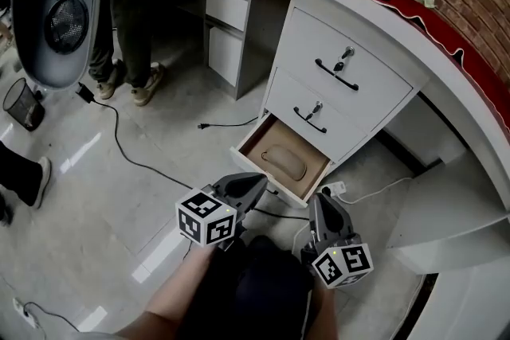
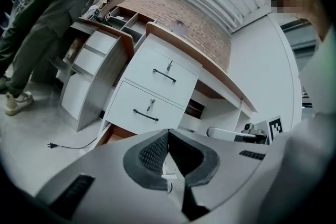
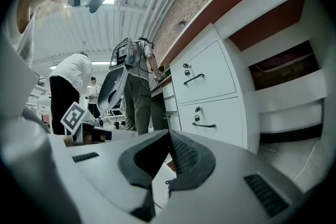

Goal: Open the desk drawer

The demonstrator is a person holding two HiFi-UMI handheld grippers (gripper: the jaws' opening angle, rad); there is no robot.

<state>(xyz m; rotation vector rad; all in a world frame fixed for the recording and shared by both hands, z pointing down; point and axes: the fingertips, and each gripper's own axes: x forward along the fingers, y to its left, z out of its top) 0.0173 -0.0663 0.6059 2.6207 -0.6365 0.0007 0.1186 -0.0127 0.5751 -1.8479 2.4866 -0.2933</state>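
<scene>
while both hand-held grippers (image 1: 259, 181) (image 1: 323, 200) are clamped empty, the drawer (image 1: 250, 142) juts lengthwise toward them.

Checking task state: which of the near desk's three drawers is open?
The bottom drawer: it is pulled out, with a tan object lying inside. The top drawer and middle drawer above it are shut.

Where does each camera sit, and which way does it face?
Head view: on the head, steeply down at the desk and open drawer; left gripper, right gripper, forearms show.
Left gripper view: on that gripper, along its shut jaws toward the closed drawers.
Right gripper view: likewise, own shut jaws.
Shared: both gripper views show those drawers.
</scene>
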